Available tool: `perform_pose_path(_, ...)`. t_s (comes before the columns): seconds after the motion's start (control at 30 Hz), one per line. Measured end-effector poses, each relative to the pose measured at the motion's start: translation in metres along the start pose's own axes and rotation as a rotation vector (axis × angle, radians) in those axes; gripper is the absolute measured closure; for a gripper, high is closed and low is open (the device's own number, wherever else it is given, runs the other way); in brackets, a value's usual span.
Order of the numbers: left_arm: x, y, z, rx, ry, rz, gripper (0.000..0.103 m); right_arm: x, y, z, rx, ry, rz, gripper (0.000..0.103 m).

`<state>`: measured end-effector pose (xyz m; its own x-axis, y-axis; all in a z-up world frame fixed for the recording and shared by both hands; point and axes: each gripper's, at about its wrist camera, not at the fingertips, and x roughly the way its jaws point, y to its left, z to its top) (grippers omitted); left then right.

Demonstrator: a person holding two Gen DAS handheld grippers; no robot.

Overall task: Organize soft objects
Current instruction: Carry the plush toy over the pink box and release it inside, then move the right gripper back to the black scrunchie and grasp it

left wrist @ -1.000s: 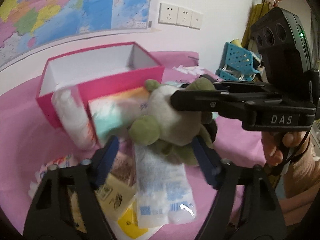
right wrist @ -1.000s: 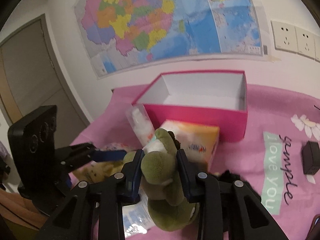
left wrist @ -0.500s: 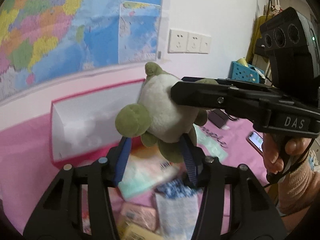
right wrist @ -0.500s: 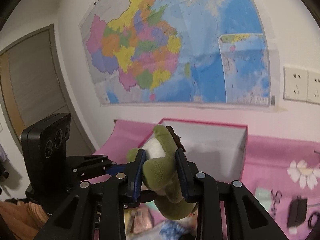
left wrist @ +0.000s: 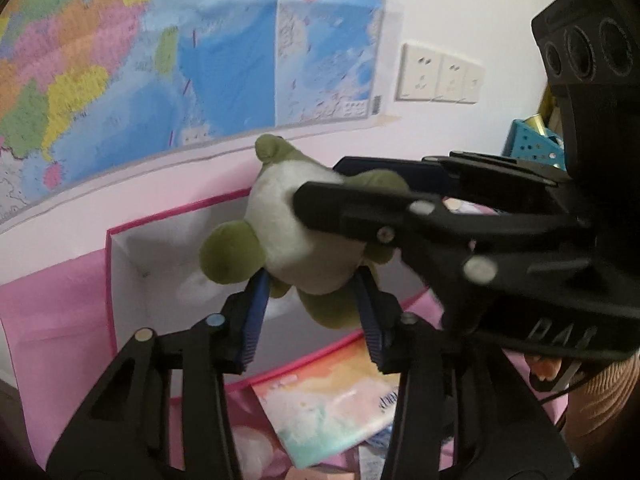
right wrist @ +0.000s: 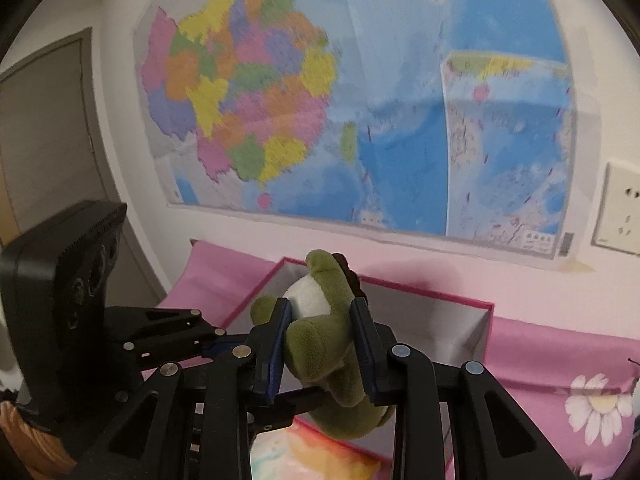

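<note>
Where the white wall meets the bed, a large coloured map (right wrist: 360, 112) hangs, with white sockets (left wrist: 438, 76) to its right and a grey door (right wrist: 44, 132) at far left. Pink flowered bedspread (right wrist: 560, 364) below. Open pink box (left wrist: 120, 280), white inside, against the wall; a pastel tissue pack (left wrist: 332, 408) lies before it. Green-and-white plush toy (left wrist: 296, 236) is held in the air over the box. Right gripper (right wrist: 320, 344) clamps its body. Left gripper (left wrist: 312, 308), jaws just closing in, pinches its lower end. Teal basket (left wrist: 532, 144) at right edge.
</note>
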<state>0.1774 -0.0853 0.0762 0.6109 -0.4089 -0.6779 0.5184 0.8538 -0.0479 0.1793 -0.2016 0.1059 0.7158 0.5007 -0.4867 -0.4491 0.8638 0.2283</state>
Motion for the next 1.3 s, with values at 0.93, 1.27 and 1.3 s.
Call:
perform_pose_path(0.93, -0.066, 0.019, -0.041, -0.047, -0.105, 0.06, 0.035, -0.061, -0.029, -0.074, 0.172, 0.103, 0.064, 0.042)
perform_pose_path(1.27, -0.063, -0.04, -0.114, 0.057, -0.04, -0.03, 0.028, -0.092, -0.042, -0.185, 0.301, 0.278, -0.055, 0.024)
perform_pose_path(1.3, -0.057, -0.046, -0.121, 0.055, -0.016, -0.047, 0.028, -0.09, -0.042, -0.194, 0.312, 0.296, -0.063, 0.024)
